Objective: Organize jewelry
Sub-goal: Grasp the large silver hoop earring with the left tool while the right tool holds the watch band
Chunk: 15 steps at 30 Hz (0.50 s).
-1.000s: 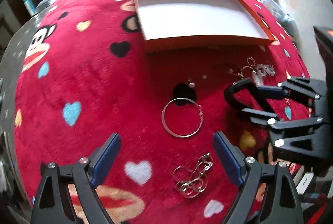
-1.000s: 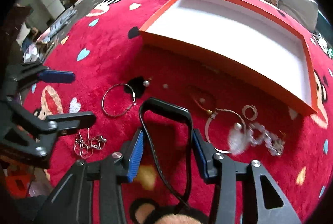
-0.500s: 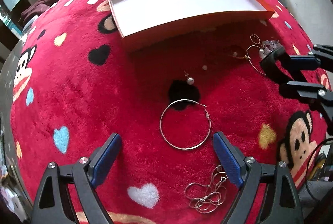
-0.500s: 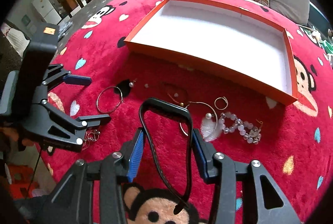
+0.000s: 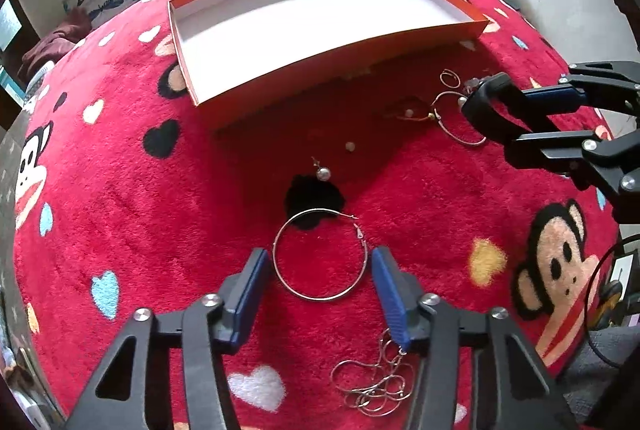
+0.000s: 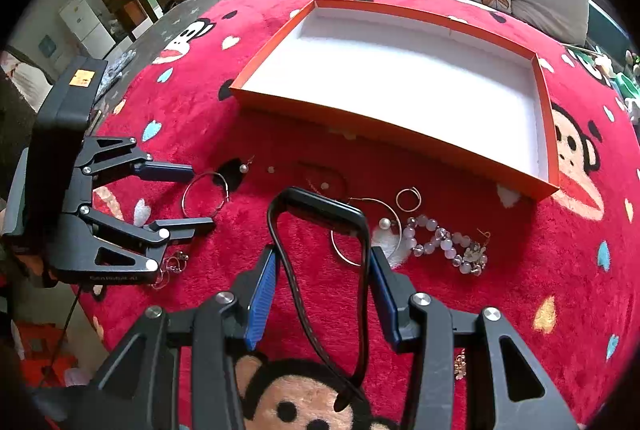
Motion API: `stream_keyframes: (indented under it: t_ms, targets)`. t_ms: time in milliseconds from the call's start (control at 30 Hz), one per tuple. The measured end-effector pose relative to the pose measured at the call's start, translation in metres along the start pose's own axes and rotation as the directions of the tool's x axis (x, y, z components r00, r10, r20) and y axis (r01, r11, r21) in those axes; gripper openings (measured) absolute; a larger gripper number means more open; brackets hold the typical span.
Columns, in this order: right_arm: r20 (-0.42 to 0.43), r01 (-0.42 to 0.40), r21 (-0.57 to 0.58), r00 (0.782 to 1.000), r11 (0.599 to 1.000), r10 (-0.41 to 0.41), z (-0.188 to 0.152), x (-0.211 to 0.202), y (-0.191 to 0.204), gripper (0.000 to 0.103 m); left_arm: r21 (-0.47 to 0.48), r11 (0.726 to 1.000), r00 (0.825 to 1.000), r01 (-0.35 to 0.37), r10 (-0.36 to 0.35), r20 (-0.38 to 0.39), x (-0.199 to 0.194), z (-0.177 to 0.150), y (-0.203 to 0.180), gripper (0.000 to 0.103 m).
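Item: orange tray (image 5: pixel 340 66), white-lined and empty, set at the far side of a red monkey-print blanket (image 5: pixel 120 210) that covers the table; judged to be the destination for the loose pieces. Item: large silver hoop earring (image 5: pixel 320 256), flat on the blanket, well short of the tray. The left gripper (image 5: pixel 318 272) points steeply down at it, its blue fingers (image 5: pixel 250 286) having just been closing, now narrowed to either side of the hoop but apparently not yet pressing on it; a bracketing stance, presumably so the thin wire can be pinched across its width. Item: black looped band (image 6: pixel 320 230), stiff and upright, clamped between the fingers of the right gripper (image 6: pixel 320 286), which hovers over a second cluster. Item: cluster of a gold hoop with pearl (image 6: pixel 372 226), small ring (image 6: pixel 408 199) and pale bead bracelet (image 6: pixel 444 244), near the tray's front wall. Item: tangled silver chain (image 5: pixel 376 386), beside the left fingers. Item: pearl stud (image 5: pixel 323 173), lying apart.
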State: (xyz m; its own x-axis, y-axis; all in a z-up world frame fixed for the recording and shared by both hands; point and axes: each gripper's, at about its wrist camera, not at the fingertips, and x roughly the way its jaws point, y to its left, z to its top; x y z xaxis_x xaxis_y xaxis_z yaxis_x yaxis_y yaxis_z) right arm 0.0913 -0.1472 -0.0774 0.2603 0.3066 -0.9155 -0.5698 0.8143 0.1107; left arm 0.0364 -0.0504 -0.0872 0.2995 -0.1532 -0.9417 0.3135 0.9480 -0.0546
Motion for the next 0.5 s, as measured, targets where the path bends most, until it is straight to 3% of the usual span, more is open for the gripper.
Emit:
stream_keyframes:
  t_ms: [500]
  targets:
    - [-0.001, 0.008, 0.0, 1.0, 1.0, -0.008, 0.004, 0.002, -0.005, 0.049, -0.1, 0.995, 0.999, 0.029, -0.025, 0.041, -0.024, -0.01, 0.013, 0.052]
